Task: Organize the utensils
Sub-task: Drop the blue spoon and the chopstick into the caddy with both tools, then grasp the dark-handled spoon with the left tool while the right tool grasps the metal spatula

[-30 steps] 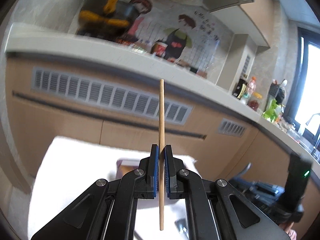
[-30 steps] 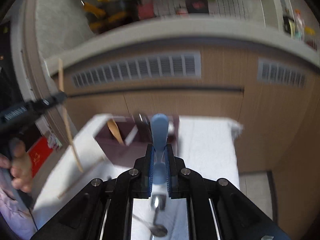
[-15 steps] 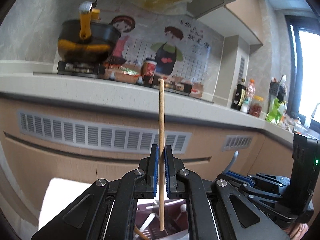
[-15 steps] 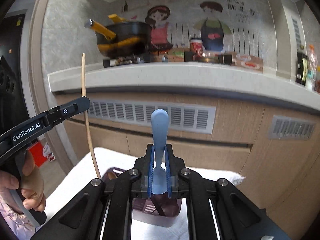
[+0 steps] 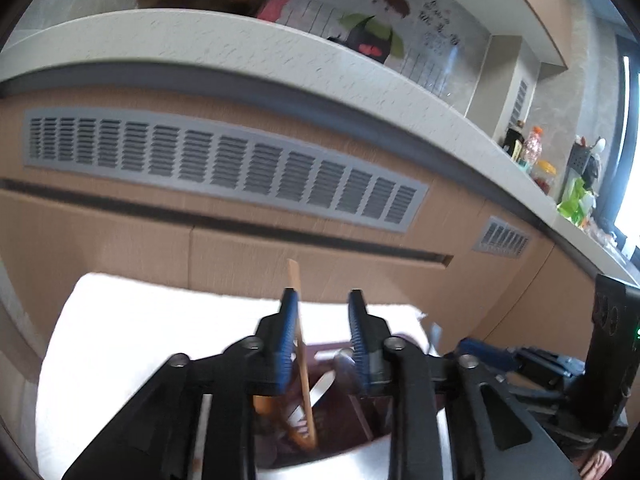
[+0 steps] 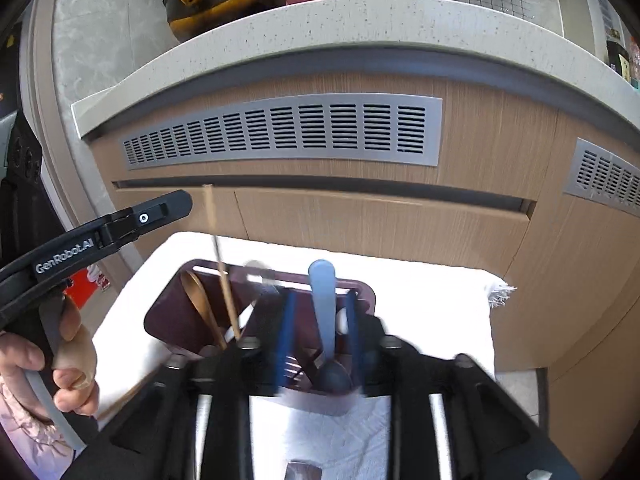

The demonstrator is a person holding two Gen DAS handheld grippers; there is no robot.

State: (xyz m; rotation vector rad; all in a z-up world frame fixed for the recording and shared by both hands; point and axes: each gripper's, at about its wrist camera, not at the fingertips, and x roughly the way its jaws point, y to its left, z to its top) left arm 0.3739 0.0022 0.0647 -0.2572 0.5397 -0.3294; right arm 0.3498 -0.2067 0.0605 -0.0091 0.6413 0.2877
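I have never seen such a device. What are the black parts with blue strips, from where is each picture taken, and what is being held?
No robot here: a person holds one hand-operated claw in each hand, with a camera on each looking along its fingers. One picture is from the left claw, the other from the right claw. Both hang over a dark purple utensil holder standing on a white towel in a kitchen. Both claws have just been opening. The wooden chopstick and the blue spoon stand loose between the blue pads, dropping into the holder. A wooden spoon is already inside.
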